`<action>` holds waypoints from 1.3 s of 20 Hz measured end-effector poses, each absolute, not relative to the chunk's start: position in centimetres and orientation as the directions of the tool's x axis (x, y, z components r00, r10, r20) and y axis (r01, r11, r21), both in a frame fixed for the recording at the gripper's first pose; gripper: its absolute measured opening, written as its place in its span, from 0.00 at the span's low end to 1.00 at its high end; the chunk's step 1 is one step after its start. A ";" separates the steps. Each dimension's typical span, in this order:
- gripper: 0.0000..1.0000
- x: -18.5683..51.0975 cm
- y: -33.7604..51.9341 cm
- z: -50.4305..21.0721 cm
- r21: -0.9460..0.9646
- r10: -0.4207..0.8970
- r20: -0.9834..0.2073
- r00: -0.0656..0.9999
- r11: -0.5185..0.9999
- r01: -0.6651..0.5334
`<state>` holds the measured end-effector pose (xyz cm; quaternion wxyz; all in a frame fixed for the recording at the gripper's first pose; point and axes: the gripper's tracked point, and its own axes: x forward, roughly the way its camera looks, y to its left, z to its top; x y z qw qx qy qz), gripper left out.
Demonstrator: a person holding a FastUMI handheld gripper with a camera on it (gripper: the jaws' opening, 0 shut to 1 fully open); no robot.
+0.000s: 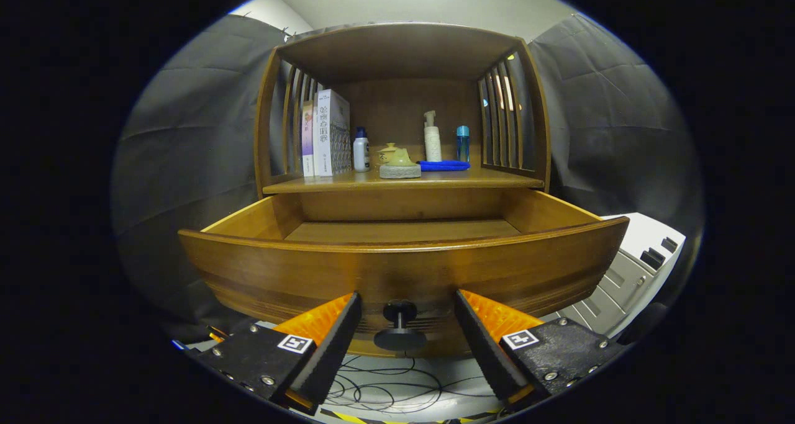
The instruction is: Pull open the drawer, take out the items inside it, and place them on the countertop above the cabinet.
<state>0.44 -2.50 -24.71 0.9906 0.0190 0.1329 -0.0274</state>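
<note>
The wooden drawer (397, 269) of the cabinet stands pulled out toward me, and the part of its floor that I see is bare. Its dark round knob (399, 324) sits on the drawer front, between my two fingers but untouched by either. My gripper (407, 306) is open, its fingers to either side of the knob. Above the drawer, the countertop (404, 180) carries two books (326, 132), a small white bottle (361, 151), a stone-like tea set (399, 163), a blue cloth (443, 165), a white pump bottle (432, 138) and a blue bottle (463, 143).
Slatted side walls (500, 117) and a top board enclose the countertop. A white-grey appliance (633, 269) stands to the right of the drawer. Black cables (385, 387) lie on the floor beneath the drawer front.
</note>
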 end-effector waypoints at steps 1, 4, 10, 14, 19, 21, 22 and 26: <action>0.95 0.7 -2.4 -24.6 0.038 -0.050 -0.261 0.964 0.997 0.063; 0.95 2.1 -2.5 -24.4 0.033 -0.054 -0.265 0.963 0.997 0.065; 0.95 6.5 -2.6 -24.4 0.021 -0.061 -0.245 0.968 0.997 0.068; 0.95 10.0 -2.9 -23.9 0.011 -0.070 -0.226 0.972 0.997 0.074; 0.93 14.3 -3.5 -24.5 -0.099 -0.095 -0.227 0.969 0.992 0.074; 0.93 15.7 -3.6 -24.5 -0.107 -0.098 -0.227 0.969 0.991 0.076; 0.93 16.4 -3.6 -24.5 -0.099 -0.098 -0.228 0.969 0.992 0.077; 0.94 18.5 -3.9 -24.6 -0.111 -0.098 -0.239 0.966 0.991 0.073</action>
